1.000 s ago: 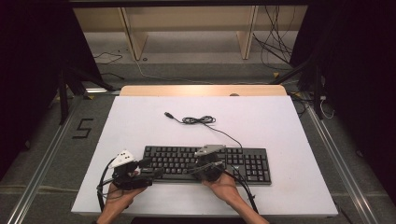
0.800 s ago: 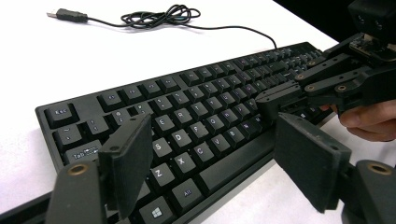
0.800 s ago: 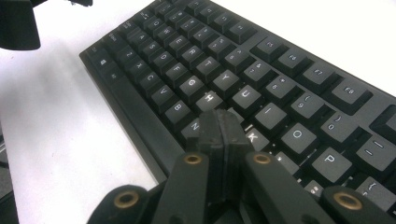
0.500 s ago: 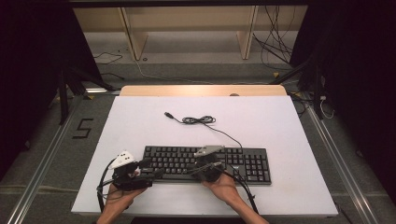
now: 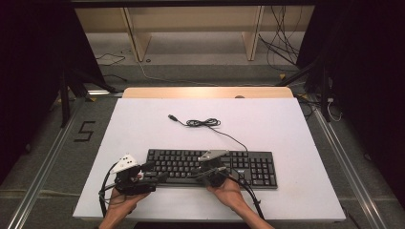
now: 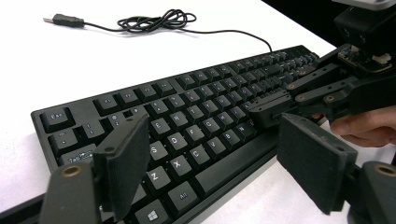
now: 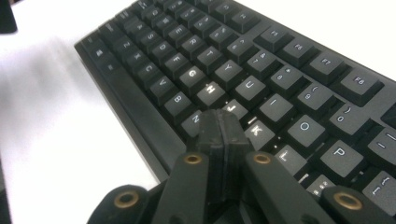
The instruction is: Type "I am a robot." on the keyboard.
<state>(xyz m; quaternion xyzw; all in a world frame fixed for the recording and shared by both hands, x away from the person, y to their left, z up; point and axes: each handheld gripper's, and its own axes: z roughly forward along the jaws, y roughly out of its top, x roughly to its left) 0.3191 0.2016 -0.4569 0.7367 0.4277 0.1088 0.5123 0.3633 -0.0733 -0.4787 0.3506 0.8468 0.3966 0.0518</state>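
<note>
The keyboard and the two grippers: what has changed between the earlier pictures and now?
Little: the left gripper has just opened its jaws slightly wider, nothing between them. The right gripper remains shut, tips over the keyboard. Both hands, keyboard and cable stayed put.

A white table (image 5: 296,143) lies under the grippers; beyond them, a wooden shelf (image 5: 191,28) stands on grey floor (image 5: 43,143), with dark drapes at both sides.

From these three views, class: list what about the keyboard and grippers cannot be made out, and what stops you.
- Key under the right gripper: right gripper view, its shut tips cover it, near J and M.
- Keyboard legends: high view, too small.
- Keyboard's right end: left gripper view, behind the right gripper.
- Left gripper body: left gripper view, cut by the bottom edge.
</note>
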